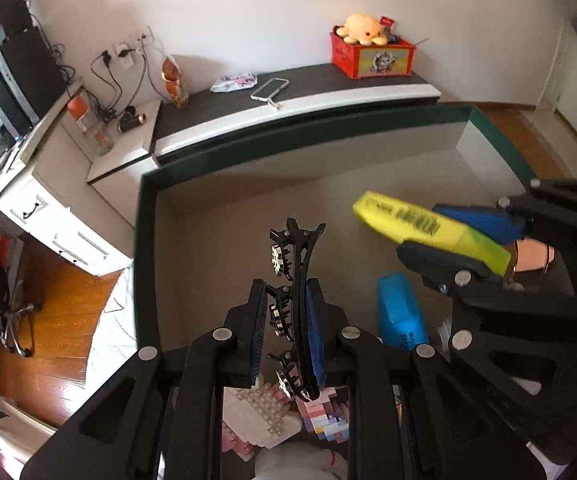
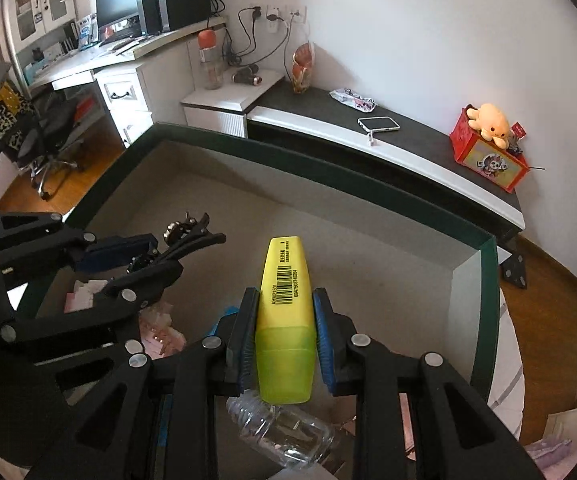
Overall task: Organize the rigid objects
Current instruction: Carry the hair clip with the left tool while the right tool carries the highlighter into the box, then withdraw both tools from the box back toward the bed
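Observation:
My left gripper point(image 1: 287, 286) is shut on a black hair clip point(image 1: 300, 256) with rhinestone studs, which stands upright between the pads. A yellow highlighter point(image 2: 286, 280) with a barcode and a green cap is clamped in my right gripper point(image 2: 285, 294), its body pointing forward. Both hang side by side over a grey box with a dark green rim point(image 1: 146, 240). From the left wrist, the right gripper point(image 1: 420, 228) and highlighter point(image 1: 408, 218) show at the right. From the right wrist, the left gripper point(image 2: 164, 254) and clip point(image 2: 192, 238) show at the left.
On the box floor lie a blue pack point(image 1: 400, 312), a pearl-covered item point(image 1: 264, 404), pink blocks point(image 2: 160, 336), a clear bottle point(image 2: 280, 436) and a copper cylinder point(image 1: 532, 256). Behind runs a dark shelf point(image 2: 416, 140) with a phone point(image 2: 378, 123) and a red toy box point(image 2: 488, 160).

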`<action>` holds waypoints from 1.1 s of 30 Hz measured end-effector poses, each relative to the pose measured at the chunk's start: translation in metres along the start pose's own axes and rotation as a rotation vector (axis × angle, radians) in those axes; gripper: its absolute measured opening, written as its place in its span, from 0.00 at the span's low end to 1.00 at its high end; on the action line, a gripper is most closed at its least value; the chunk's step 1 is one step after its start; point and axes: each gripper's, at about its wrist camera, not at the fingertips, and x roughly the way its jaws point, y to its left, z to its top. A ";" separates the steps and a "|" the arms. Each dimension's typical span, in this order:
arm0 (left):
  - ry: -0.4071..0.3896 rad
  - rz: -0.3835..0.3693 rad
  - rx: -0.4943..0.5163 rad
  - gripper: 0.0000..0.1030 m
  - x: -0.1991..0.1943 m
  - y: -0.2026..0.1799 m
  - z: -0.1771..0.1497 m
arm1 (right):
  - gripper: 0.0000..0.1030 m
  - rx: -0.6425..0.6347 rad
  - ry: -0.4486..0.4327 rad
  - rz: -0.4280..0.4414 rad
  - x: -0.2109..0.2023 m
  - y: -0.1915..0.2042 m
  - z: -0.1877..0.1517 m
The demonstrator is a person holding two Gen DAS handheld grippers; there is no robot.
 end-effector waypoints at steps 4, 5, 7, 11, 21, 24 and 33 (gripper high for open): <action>0.009 0.007 0.002 0.23 0.000 0.000 0.000 | 0.27 0.014 -0.009 0.014 -0.004 0.001 -0.001; 0.011 0.011 0.001 0.26 0.000 0.001 -0.001 | 0.27 0.014 -0.010 0.008 -0.005 0.002 0.000; 0.009 0.022 -0.014 0.33 -0.001 0.005 -0.001 | 0.27 0.007 -0.026 -0.004 -0.010 0.004 0.001; -0.009 0.040 -0.044 0.61 -0.011 0.011 -0.008 | 0.28 0.011 -0.061 -0.023 -0.025 0.006 -0.001; -0.069 0.081 -0.046 0.84 -0.055 0.016 -0.037 | 0.62 0.005 -0.134 -0.064 -0.069 0.019 -0.018; -0.097 0.090 -0.036 0.85 -0.074 0.014 -0.051 | 0.74 -0.004 -0.156 -0.056 -0.087 0.025 -0.027; -0.261 0.065 0.033 0.99 -0.155 -0.007 -0.104 | 0.80 -0.028 -0.260 -0.001 -0.151 0.048 -0.072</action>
